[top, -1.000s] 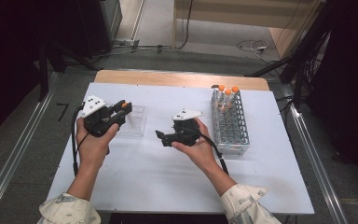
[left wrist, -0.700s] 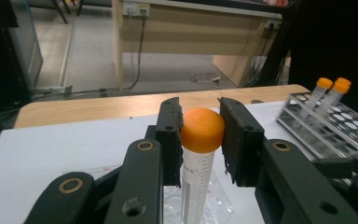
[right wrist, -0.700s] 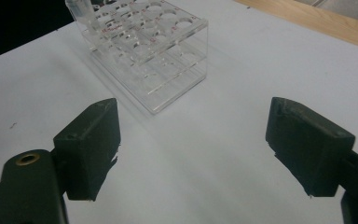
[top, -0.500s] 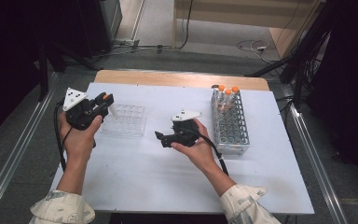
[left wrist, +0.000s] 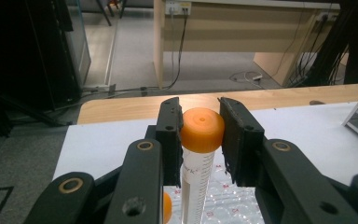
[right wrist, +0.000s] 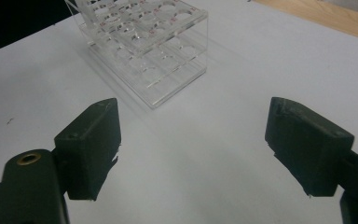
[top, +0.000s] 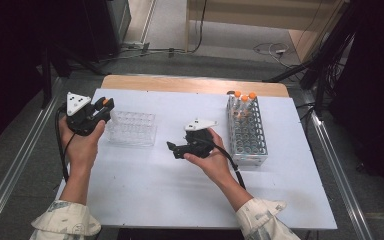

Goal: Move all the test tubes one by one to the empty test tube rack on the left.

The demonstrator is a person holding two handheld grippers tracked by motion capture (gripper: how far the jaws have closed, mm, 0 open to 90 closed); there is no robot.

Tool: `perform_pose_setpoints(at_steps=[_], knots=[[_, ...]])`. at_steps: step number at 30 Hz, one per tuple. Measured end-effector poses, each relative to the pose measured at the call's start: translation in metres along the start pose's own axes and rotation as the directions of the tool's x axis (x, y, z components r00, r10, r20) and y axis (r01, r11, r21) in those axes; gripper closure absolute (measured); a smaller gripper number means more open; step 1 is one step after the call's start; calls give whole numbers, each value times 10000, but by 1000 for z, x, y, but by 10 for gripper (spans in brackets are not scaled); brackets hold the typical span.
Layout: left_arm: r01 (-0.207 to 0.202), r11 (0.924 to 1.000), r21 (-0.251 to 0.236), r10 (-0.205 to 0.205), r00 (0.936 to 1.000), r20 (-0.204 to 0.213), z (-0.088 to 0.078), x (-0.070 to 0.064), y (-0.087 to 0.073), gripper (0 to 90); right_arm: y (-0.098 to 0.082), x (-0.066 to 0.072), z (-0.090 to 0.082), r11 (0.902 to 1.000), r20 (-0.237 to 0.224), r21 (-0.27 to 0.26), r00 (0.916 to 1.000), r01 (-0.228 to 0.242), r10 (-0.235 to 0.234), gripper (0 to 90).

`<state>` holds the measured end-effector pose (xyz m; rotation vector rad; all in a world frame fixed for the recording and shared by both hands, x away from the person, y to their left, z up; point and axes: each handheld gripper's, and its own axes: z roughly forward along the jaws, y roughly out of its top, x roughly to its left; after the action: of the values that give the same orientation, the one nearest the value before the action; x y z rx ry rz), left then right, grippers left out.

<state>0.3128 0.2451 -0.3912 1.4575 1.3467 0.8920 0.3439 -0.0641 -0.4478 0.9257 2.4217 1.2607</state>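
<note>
High view: left gripper (top: 101, 106) beside clear rack (top: 131, 128), table's (top: 145, 210) left edge.

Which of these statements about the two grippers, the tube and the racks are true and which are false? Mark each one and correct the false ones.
1. The left gripper is shut on an orange-capped tube. True.
2. The right gripper holds a tube. False: its jaws stand wide apart with nothing between them.
3. The clear rack lies between the two grippers in the high view. True.
4. The grid rack at the person's right holds no tubes. False: orange-capped tubes stand at its far end.
</note>
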Motion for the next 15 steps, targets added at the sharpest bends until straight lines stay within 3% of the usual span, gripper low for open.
perform_pose_setpoints(at_steps=[7,15], knots=[[-509,9981,342,516,9985,-185,7,-5,-6,706,-1,-1,-2,10000,18,-63,10000,-13,13,172],[-539,9961,704,558,9981,-255,12,-5,-23,704,-1,-3,-5,9999,44,-109,10000,-65,66,173]])
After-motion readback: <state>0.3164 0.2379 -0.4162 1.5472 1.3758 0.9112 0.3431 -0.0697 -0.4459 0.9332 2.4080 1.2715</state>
